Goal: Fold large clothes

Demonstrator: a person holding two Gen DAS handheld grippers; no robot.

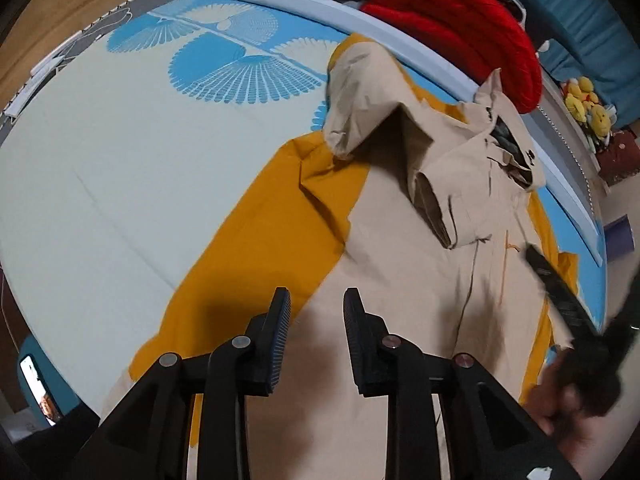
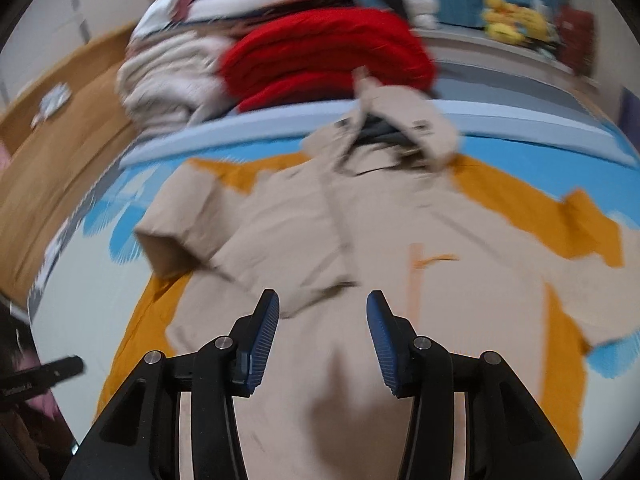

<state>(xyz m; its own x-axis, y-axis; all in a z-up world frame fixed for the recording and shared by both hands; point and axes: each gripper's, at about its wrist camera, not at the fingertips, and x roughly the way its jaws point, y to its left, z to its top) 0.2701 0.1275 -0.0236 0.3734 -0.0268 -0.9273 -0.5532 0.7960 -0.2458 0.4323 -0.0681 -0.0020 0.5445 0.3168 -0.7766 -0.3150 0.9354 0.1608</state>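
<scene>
Lying spread across the bed's pale sheet with blue fan prints point(image 1: 100, 168) is a beige and mustard-yellow fabric jacket point(image 1: 400, 272), front up, its collar toward the light-blue bed edge point(image 1: 320, 2). One beige sleeve point(image 1: 360, 116) is folded in over the chest, its cuff near the front closure; the same sleeve appears at the left in the right wrist view, which is blurred. The left gripper point(image 1: 317, 308) hovers above the jacket's lower body, its fingers point(image 1: 280, 320) narrowly parted and holding nothing. The right gripper point(image 2: 323, 312) hangs over the jacket's middle, its blue-padded fingers point(image 2: 380, 332) spread wide and empty. Beyond the bed edge sits a folded red knitted blanket point(image 1: 460, 28) beside a heap of cream quilted bedding point(image 2: 168, 76). Yellow plush toys point(image 1: 588, 108) rest farther off at the right.
</scene>
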